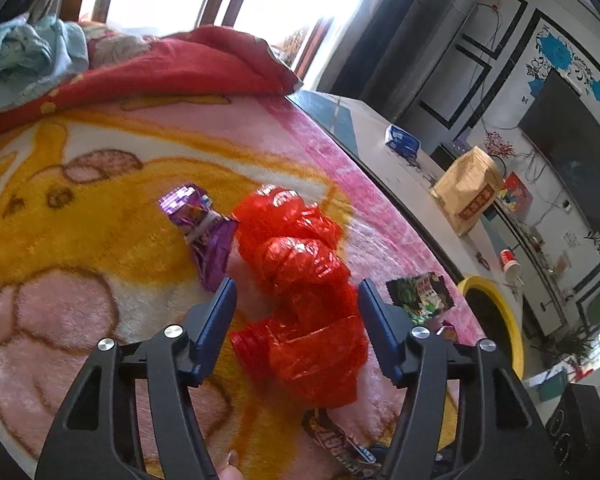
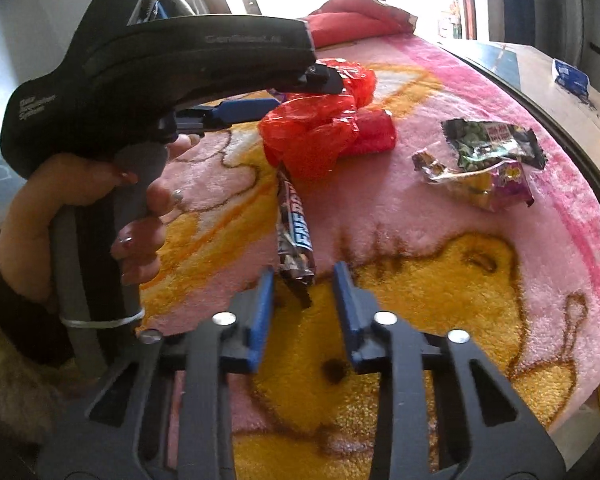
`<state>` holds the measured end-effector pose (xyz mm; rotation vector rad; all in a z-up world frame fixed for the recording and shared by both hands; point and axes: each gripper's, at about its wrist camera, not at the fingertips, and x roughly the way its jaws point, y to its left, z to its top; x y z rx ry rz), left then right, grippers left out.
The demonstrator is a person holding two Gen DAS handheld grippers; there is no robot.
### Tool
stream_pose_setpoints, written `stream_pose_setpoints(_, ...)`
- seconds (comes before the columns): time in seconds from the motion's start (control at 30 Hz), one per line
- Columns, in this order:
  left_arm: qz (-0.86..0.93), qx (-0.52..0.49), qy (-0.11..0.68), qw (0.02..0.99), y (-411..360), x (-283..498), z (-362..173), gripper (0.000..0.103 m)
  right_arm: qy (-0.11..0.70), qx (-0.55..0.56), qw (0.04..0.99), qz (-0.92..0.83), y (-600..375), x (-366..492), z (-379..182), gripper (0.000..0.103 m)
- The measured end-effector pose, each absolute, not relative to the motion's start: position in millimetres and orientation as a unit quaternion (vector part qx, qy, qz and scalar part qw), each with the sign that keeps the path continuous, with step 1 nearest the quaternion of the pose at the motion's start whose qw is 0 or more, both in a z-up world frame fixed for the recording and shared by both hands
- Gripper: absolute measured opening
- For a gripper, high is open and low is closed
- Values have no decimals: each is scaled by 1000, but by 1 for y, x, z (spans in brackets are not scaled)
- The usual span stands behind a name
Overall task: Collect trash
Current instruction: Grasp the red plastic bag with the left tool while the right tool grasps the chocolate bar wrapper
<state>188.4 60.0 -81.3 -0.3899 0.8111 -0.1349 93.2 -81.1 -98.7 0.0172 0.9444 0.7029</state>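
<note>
Both tongs (image 1: 296, 292) (image 2: 302, 280) agape — wrapper (image 2: 296, 232) btwn right pair

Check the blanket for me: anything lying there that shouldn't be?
Yes: litter on the plush blanket. A crumpled red plastic bag, a purple wrapper touching it, a chocolate bar wrapper, and two torn snack packets nearer the edge.

You have a bed covered by a pink-and-yellow blanket (image 2: 440, 248). On it lie a red bag (image 1: 300, 280), a purple wrapper (image 1: 200, 224), a brown bar wrapper (image 2: 296, 232), a green packet (image 2: 496, 144) and a crumpled wrapper (image 2: 472, 184). A red quilt (image 1: 172, 68) is heaped at its far end.
</note>
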Motion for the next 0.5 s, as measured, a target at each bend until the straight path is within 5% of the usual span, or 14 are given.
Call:
stream_pose_setpoints(0.27, -82, -189, 406, 891, 51, 192, -87, 27, 448, 17, 830, 333, -87, 94, -99, 13)
stream_pose_setpoints(0.5, -84, -187, 367, 907, 52, 183, -67, 20, 447, 22, 829, 336, -95, 93, -97, 12)
